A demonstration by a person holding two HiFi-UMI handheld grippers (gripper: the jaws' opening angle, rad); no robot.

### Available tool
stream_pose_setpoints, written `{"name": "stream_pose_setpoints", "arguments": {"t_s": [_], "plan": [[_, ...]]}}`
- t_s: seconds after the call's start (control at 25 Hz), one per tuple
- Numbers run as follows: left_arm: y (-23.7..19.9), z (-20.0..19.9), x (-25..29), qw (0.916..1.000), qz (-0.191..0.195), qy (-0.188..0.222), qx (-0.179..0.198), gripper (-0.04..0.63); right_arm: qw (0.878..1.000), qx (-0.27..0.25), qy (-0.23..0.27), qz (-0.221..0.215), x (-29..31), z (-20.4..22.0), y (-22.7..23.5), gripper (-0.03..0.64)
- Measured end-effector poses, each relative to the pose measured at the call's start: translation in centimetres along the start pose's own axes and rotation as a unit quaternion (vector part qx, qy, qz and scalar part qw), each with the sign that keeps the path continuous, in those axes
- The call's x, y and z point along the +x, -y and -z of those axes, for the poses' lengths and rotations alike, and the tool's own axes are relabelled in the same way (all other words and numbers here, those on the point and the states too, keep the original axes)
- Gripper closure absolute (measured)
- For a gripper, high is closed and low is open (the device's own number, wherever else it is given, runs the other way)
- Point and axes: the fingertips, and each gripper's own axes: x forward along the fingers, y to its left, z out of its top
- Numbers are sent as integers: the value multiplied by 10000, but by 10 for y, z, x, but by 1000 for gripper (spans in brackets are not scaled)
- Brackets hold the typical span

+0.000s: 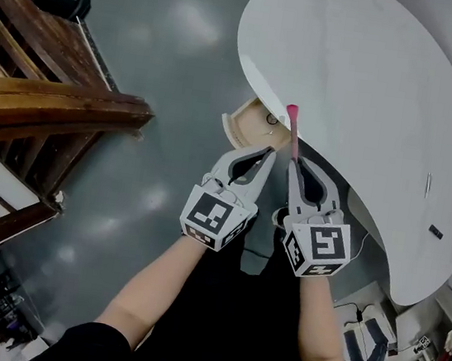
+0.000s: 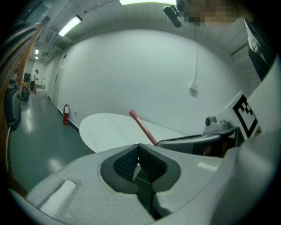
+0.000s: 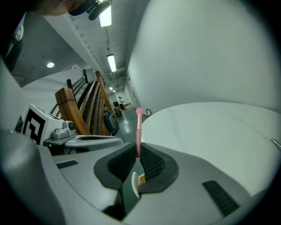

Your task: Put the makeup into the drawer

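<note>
Head view shows the right gripper [image 1: 293,164] clamped on a slim pink makeup brush [image 1: 292,131] over the open pale wooden drawer [image 1: 246,124] under the white oval table [image 1: 372,88] — the left gripper [image 1: 270,152] closed, empty — so I judge the carrying nearly done, next lowering and releasing inside.

The white desk [image 1: 372,88], rounded at its edge, stands on a glossy grey floor [image 1: 177,52], with a wooden drawer [image 1: 249,124] open under its near rim. On its top lie a small dark object [image 1: 436,232] near the right edge and a thin pale stick [image 1: 427,185] nearby.
</note>
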Motion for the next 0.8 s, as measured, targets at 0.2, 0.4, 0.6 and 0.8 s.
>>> {"name": "stream_pose_setpoints", "arguments": {"t_s": [0.2, 0.4, 0.6, 0.8], "plan": [[-26, 25, -3, 9998, -180, 4, -128, 586, 9994, -152, -203, -221, 24, 32, -20, 575], [-52, 53, -1, 9989, -336, 32, -313, 586, 9976, -333, -498, -342, 49, 70, -25, 576], [-67, 84, 10, 9981, -421, -23, -454, 586, 9955, -457, -743, -373, 70, 106, -11, 575], [-84, 107, 22, 9976, -487, -22, -489, 586, 9935, -586, -906, -376, 94, 135, -3, 575]]}}
